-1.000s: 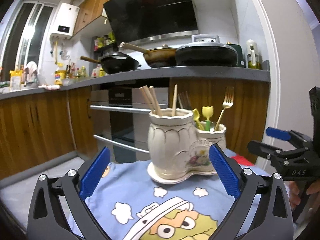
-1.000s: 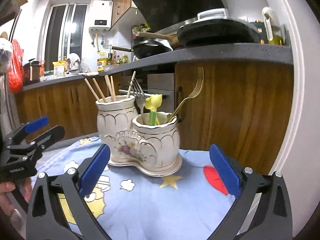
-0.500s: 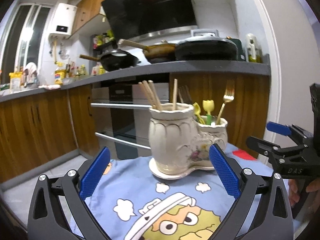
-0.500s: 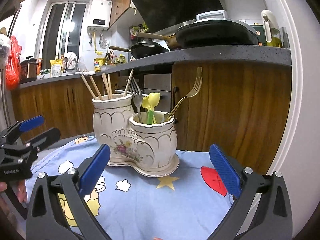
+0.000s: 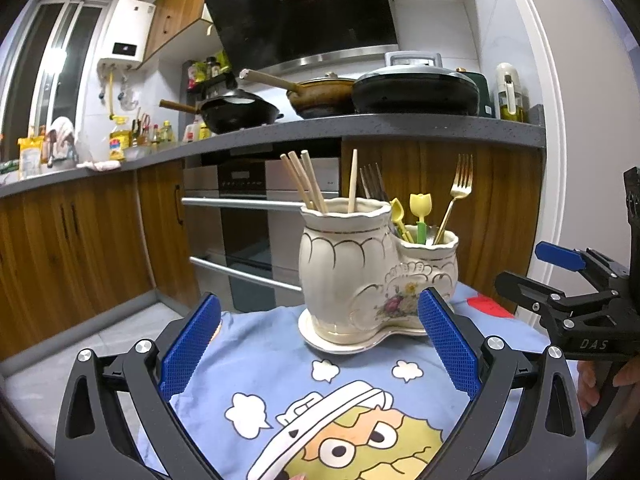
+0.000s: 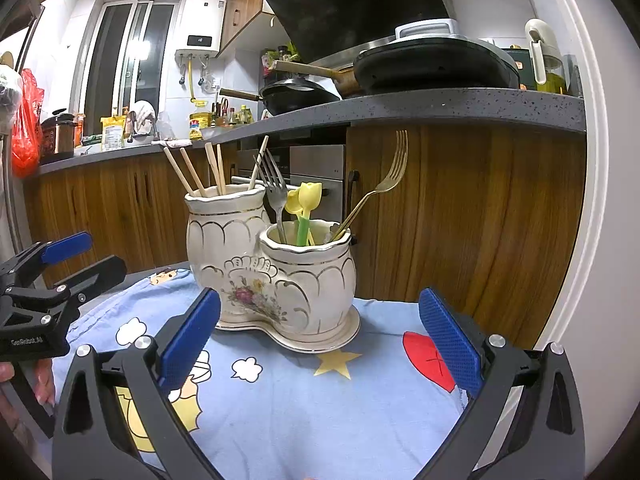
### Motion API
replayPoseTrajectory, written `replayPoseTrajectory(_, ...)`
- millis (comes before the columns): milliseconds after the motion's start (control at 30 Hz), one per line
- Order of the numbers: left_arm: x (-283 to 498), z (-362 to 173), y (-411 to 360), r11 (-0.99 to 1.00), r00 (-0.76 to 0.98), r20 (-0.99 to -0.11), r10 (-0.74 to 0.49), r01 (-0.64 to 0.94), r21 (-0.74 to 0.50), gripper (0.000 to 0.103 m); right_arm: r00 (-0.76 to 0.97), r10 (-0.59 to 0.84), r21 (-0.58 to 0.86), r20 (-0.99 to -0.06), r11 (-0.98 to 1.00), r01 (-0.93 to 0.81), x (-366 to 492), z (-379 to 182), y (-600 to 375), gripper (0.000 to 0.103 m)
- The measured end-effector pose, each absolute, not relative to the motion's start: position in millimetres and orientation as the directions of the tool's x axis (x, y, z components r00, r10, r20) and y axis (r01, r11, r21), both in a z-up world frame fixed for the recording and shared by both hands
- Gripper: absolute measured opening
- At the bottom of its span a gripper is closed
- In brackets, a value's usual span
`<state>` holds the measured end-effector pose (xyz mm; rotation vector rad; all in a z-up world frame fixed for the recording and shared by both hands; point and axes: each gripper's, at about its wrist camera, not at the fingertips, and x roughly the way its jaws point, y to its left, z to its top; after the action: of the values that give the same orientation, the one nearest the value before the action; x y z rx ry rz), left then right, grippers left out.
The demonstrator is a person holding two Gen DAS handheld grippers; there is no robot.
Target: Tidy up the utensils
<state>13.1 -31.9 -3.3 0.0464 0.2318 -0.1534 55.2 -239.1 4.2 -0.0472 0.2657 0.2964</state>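
Both grippers hover low over the surface, draped in a light blue cartoon-print cloth (image 5: 280,364), and neither holds a thing. The left gripper (image 5: 318,344) has its blue-padded jaws spread wide, empty, pointed at the cream ceramic double-pot utensil holder with gold trim and a floral motif (image 5: 360,280), which sits just beyond them on the cloth. The right gripper (image 6: 318,340) has its jaws spread wide too, nothing between them, facing the same holder from the other side. Each gripper shows at the edge of the other's view, well apart from the holder.

In the taller pot, a bunch of pale wooden chopsticks (image 6: 200,172) stands fanned out. In the shorter pot, a gold metal fork (image 6: 380,184) leans to the right, tines up, beside a silver steel fork (image 6: 274,188) and a yellow tulip-shaped utensil on a green stem (image 6: 306,208). Far behind runs a grey speckled kitchen counter (image 5: 360,128) over wooden cabinets, carrying a black wok (image 5: 236,114) and a wide black lidded pan (image 5: 416,90).
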Motion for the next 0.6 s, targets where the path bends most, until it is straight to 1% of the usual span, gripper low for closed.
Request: replayPoseTrajectory(600,14.8,-4.7,-31.2,0.988,0.961,-0.24,-0.139,0.15,0.026,0.098,0.924,0.274,-0.005,-0.268,0.958,-0.285,53.1,4.4,-240.8,0.098)
